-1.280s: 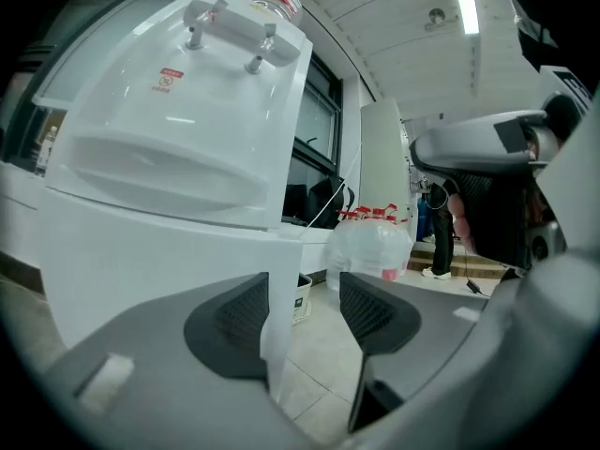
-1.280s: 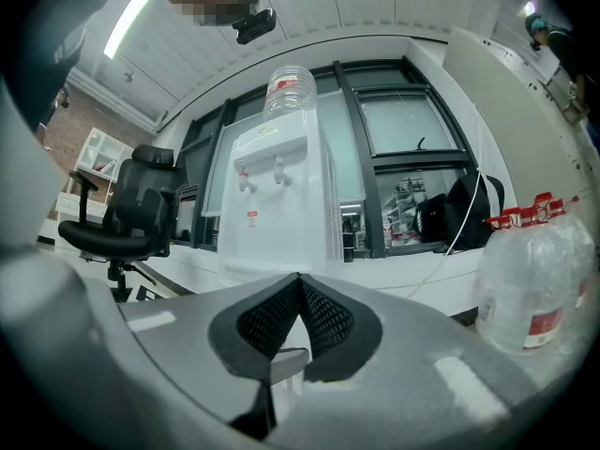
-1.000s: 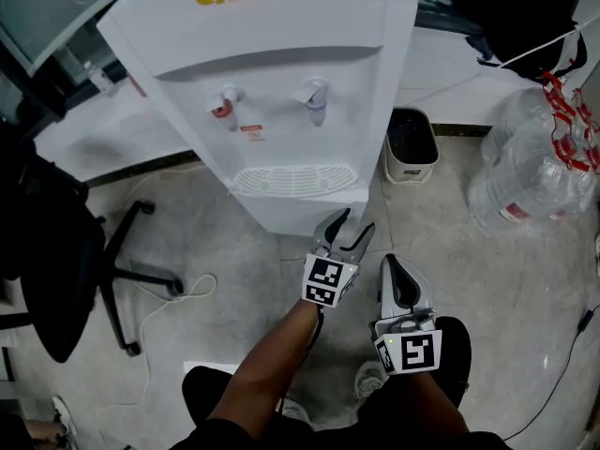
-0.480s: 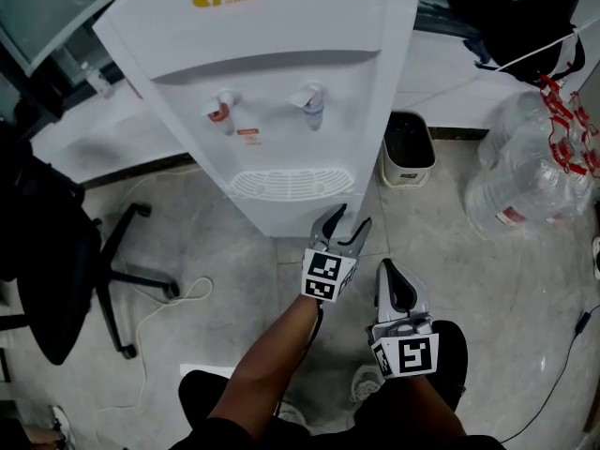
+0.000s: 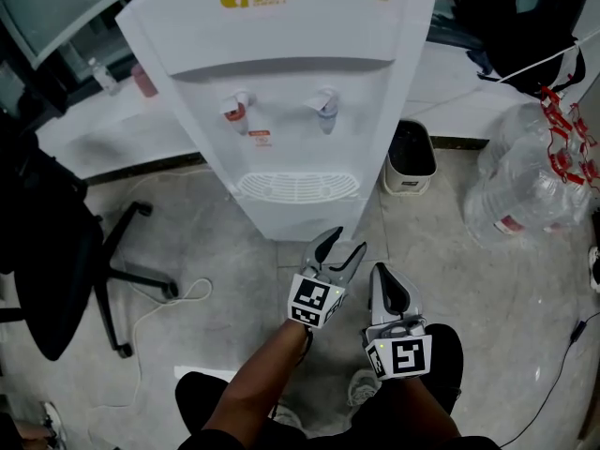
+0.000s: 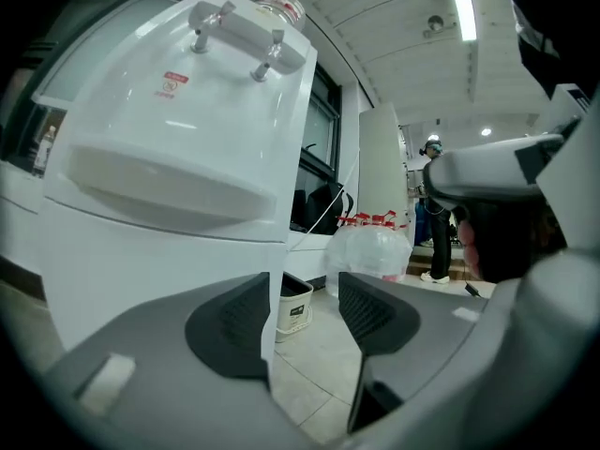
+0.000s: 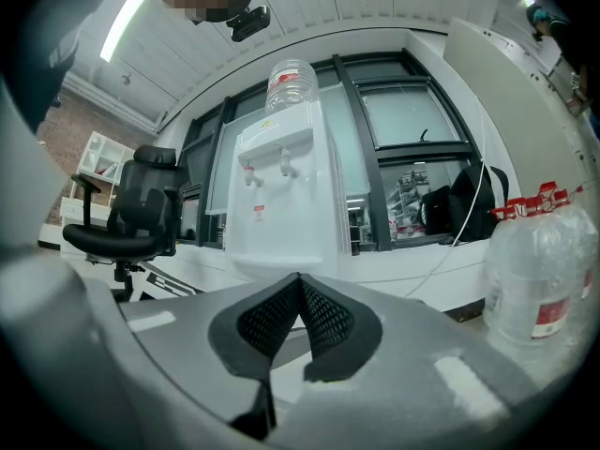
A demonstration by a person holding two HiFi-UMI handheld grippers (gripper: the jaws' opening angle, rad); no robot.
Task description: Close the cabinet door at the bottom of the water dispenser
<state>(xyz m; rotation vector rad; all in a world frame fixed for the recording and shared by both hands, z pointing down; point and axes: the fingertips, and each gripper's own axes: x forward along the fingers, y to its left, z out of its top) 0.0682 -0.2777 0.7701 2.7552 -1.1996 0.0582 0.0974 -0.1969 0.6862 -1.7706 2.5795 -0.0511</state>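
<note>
Now, down low before the water dispenser (image 5: 281, 111), left gripper (image 5: 346, 240) spread wide on nothing, right gripper (image 5: 378, 272) pressed together and empty just beside it. See the cabinet door (image 6: 150, 279) below the drip tray (image 5: 298, 186), looking flush with the body from the left gripper view, though hard to call for sure. Risk ahead: nudging with one spread jaw tip and skidding off the smooth white panel, or catching the front corner edge instead of the door face. Could also rock the tall unit if shoved too hard. Plenty of bare floor (image 5: 216, 251) to the left; tighter on the right, with the waste bin (image 5: 410, 153) just beside the unit and water bottles (image 5: 530, 186) beyond. Loose cable (image 5: 178, 298) and office chair (image 5: 56, 261) well off left.
</note>
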